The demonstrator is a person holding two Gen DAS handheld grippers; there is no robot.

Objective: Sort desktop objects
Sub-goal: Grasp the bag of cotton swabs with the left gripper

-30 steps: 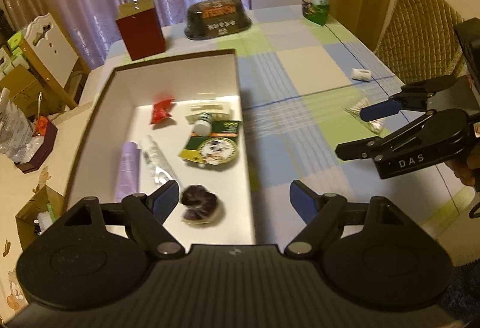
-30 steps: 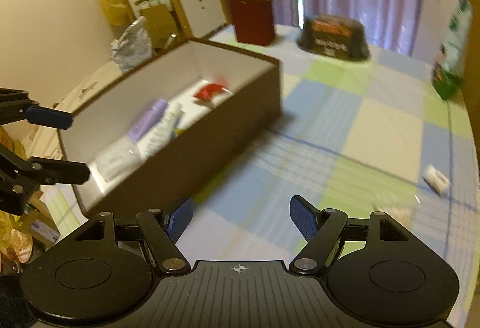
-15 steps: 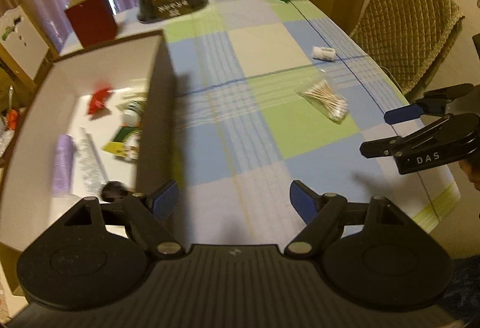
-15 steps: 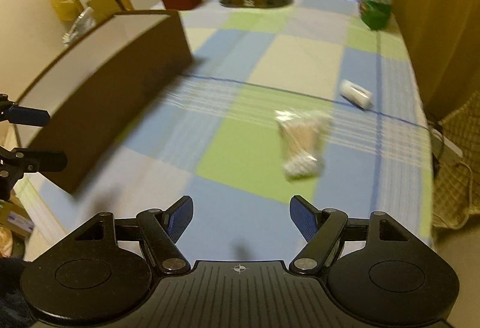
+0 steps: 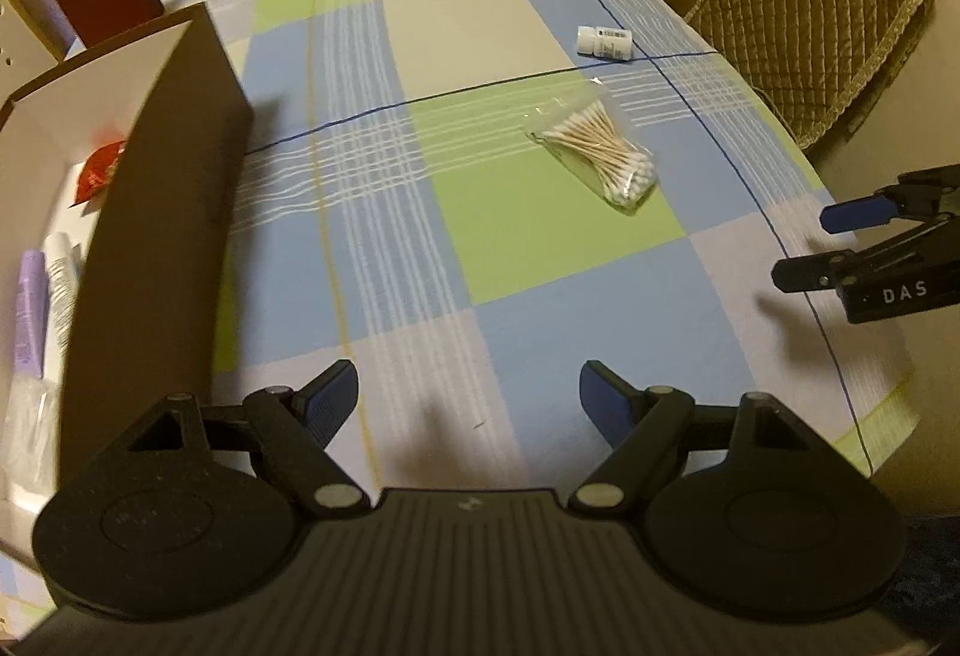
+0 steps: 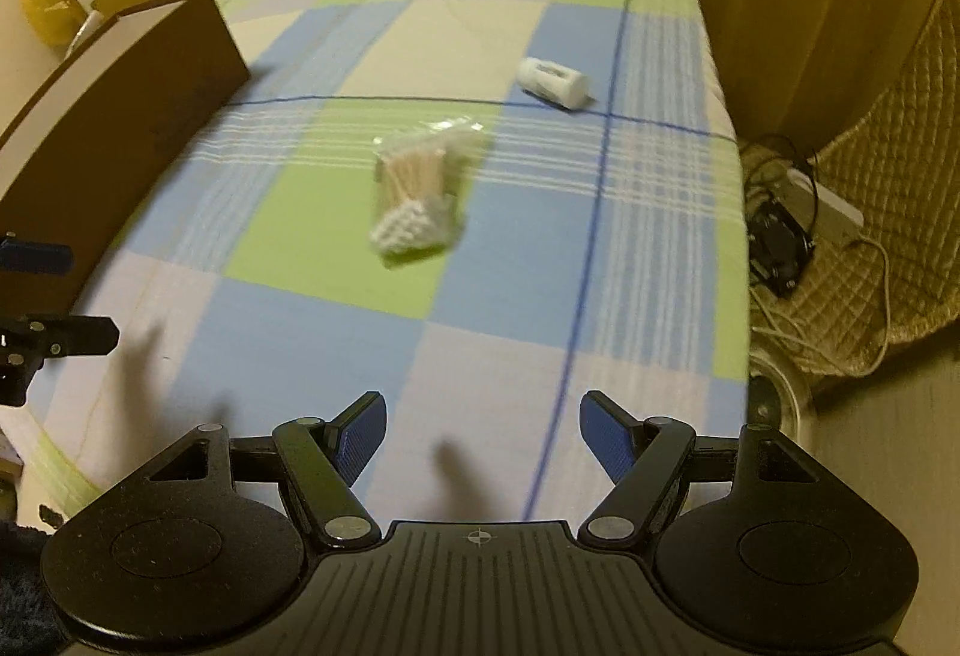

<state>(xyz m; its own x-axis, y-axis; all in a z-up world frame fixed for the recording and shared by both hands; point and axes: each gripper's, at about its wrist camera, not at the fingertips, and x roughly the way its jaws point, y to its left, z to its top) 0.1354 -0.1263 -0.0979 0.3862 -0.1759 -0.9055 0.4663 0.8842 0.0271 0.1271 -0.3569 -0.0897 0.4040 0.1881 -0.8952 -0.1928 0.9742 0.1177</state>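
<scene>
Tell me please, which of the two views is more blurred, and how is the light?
Right wrist view: motion blur smears the cotton swab bag and white bottle. Left wrist view: the same bag is sharp, only the box edge looks soft. Both: warm dim light, soft claw shadows on the tablecloth, fisheye bending.

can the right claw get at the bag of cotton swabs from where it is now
Probably yes. The right claw is open and holds nothing, and the swab bag lies flat ahead of it with only bare tablecloth between. The small white bottle and the box sit clear of that path.
</scene>
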